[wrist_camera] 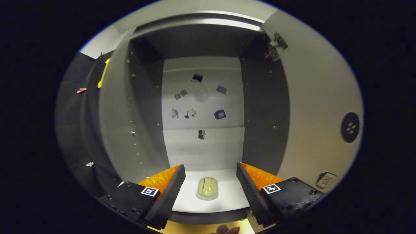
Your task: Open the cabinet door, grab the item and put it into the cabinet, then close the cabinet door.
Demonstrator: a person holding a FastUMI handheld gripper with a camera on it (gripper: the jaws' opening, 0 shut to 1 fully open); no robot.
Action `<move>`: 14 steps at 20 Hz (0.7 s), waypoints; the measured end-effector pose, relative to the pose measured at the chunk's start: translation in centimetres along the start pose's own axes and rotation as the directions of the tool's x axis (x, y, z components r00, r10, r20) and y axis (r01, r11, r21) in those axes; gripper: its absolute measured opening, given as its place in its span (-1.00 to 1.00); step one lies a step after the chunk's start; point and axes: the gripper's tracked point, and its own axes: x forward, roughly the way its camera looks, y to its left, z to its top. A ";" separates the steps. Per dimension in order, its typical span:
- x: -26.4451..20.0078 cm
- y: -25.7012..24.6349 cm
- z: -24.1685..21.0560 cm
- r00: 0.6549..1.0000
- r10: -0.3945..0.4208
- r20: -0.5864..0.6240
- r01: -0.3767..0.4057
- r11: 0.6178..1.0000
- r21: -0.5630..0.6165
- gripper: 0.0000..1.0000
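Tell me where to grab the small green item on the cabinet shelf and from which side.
Grip the green item across its narrow width, coming straight in from the cabinet's open front. It lies flat on the white shelf with its long axis pointing away, centred between the open claw fingers, so closing should pinch its long sides.

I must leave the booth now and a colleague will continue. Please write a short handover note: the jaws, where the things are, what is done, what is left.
Gripper: jaws open, holding nothing, pointed into the cabinet.
Item: a small pale green object in a clear wrap, lying on the cabinet's white bottom shelf, between the two fingers and touching neither.
Cabinet door: swung open, standing to the right of the opening.
Done: door opened, item placed inside and released.
Left: draw the gripper back out of the cabinet, then push the door shut.
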 end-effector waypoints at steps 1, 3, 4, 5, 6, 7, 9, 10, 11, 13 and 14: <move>-1.9 -0.1 0.9 1.000 0.003 0.026 -0.003 1.000 0.001 0.98; -5.8 -0.1 3.0 0.996 0.011 0.085 -0.011 1.000 -0.006 0.98; -7.7 -0.3 4.0 0.993 0.012 0.117 -0.010 1.000 -0.014 0.98; -9.5 -0.4 5.0 0.989 0.014 0.148 -0.011 1.000 -0.018 0.98; -11.3 -0.7 5.7 0.985 0.010 0.171 -0.009 1.000 -0.011 0.98; -13.1 -0.8 6.4 0.982 0.018 0.189 -0.018 1.000 -0.002 0.98; -16.5 -1.4 7.4 0.977 0.018 0.213 -0.020 1.000 0.009 0.98; -17.9 -2.0 7.8 0.974 0.011 0.226 -0.013 1.000 0.008 0.98; -19.4 -2.5 8.2 0.971 0.004 0.237 -0.004 1.000 0.001 0.98; -22.4 -4.4 8.9 0.965 -0.032 0.262 0.037 0.999 -0.013 0.98; -23.6 -5.3 9.1 0.961 -0.055 0.272 0.059 0.998 -0.008 0.98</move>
